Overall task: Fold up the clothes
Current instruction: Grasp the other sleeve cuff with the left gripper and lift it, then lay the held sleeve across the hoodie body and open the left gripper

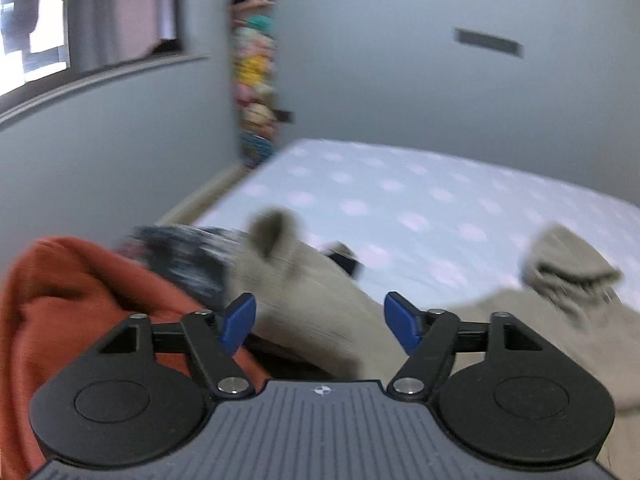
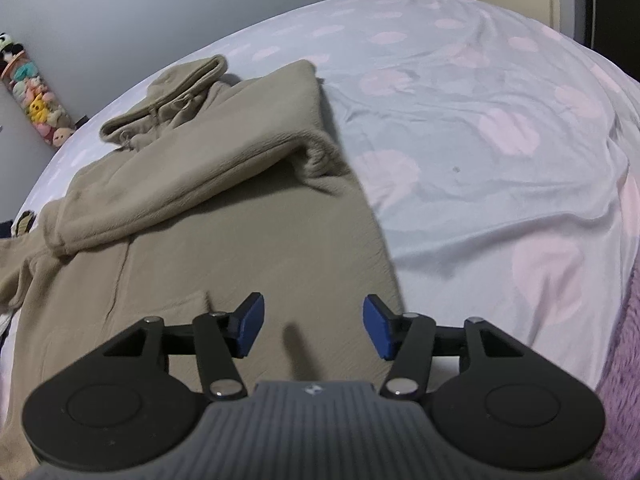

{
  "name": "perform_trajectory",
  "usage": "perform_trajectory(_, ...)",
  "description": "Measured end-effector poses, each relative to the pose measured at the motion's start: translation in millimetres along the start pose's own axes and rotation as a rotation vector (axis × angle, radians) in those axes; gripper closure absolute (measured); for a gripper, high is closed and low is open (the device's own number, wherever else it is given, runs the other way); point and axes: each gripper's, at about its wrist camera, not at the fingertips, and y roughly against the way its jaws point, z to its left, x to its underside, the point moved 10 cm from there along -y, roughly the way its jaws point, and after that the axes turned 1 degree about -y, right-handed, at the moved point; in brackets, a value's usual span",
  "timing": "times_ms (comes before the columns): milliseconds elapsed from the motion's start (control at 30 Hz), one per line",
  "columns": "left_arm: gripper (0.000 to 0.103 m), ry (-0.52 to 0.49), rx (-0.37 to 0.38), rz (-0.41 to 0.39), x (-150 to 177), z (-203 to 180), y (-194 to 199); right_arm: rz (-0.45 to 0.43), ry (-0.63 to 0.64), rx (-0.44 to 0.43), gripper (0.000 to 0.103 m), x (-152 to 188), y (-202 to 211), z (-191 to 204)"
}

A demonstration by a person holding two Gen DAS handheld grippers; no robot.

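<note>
A beige hoodie point(image 2: 224, 216) lies flat on the bed, its right sleeve point(image 2: 192, 172) folded across the chest and the hood point(image 2: 176, 88) at the far end. My right gripper point(image 2: 314, 326) hovers open over the hoodie's lower right part, nothing between its blue pads. In the blurred left wrist view the same beige hoodie point(image 1: 316, 296) stretches ahead, its hood point(image 1: 568, 268) at the right. My left gripper point(image 1: 320, 322) is open above that cloth, holding nothing. An orange-red garment point(image 1: 76, 304) and a dark patterned garment point(image 1: 180, 256) lie heaped at the left.
The bed sheet point(image 2: 480, 128) is pale with pink spots and wrinkled to the right of the hoodie. A fluffy purple blanket point(image 2: 624, 368) lies at the right edge. A tall tube of plush toys point(image 1: 256, 76) stands in the corner by grey walls; a window point(image 1: 80, 20) is upper left.
</note>
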Motion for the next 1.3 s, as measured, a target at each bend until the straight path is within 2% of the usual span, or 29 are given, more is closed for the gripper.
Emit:
perform_trajectory(200, 0.028, 0.099, -0.009, 0.029, 4, 21, -45, 0.018, -0.024, -0.032, 0.042, 8, 5, 17)
perform_trajectory(267, 0.031, 0.118, -0.017, 0.036, 8, 25, -56, 0.016, -0.013, -0.029, 0.042, 8, 8, 22)
perform_trajectory(300, 0.041, 0.113, -0.009, 0.031, 8, 25, -58, 0.014, -0.006, -0.025, 0.041, 8, 9, 24)
perform_trajectory(333, 0.059, 0.104, 0.005, 0.026, 8, 23, -59, 0.014, 0.001, -0.020, 0.041, 8, 10, 26)
perform_trajectory(400, 0.075, 0.082, 0.021, 0.007, 5, 19, -57, 0.013, 0.016, -0.009, 0.041, 7, 11, 28)
perform_trajectory(433, 0.086, 0.069, 0.028, -0.009, 1, 16, -53, 0.012, 0.023, -0.004, 0.041, 7, 12, 29)
perform_trajectory(500, 0.092, 0.057, 0.056, -0.036, -11, 6, -45, 0.017, 0.021, -0.001, 0.041, 7, 10, 31)
perform_trajectory(600, 0.093, 0.038, 0.118, -0.078, -36, -20, -27, 0.024, 0.012, -0.008, 0.041, 7, 6, 34)
perform_trajectory(733, 0.094, -0.019, 0.223, -0.166, -85, -81, 5, 0.027, 0.018, -0.036, 0.041, 8, 3, 42)
perform_trajectory(833, 0.094, -0.053, 0.327, -0.228, -119, -140, 32, 0.030, 0.020, -0.050, 0.041, 5, 2, 43)
perform_trajectory(933, 0.094, -0.094, 0.440, -0.249, -136, -211, 56, 0.015, 0.013, -0.045, 0.041, -7, 1, 38)
perform_trajectory(1133, 0.096, -0.197, 0.622, -0.243, -116, -344, 86, -0.072, 0.038, -0.043, 0.041, -43, 5, 31)
perform_trajectory(1200, 0.101, -0.201, 0.680, -0.228, -103, -379, 90, -0.091, 0.040, -0.042, 0.040, -53, 1, 27)
perform_trajectory(1300, 0.102, -0.231, 0.744, -0.190, -85, -431, 85, -0.119, 0.048, -0.035, 0.040, -68, -7, 22)
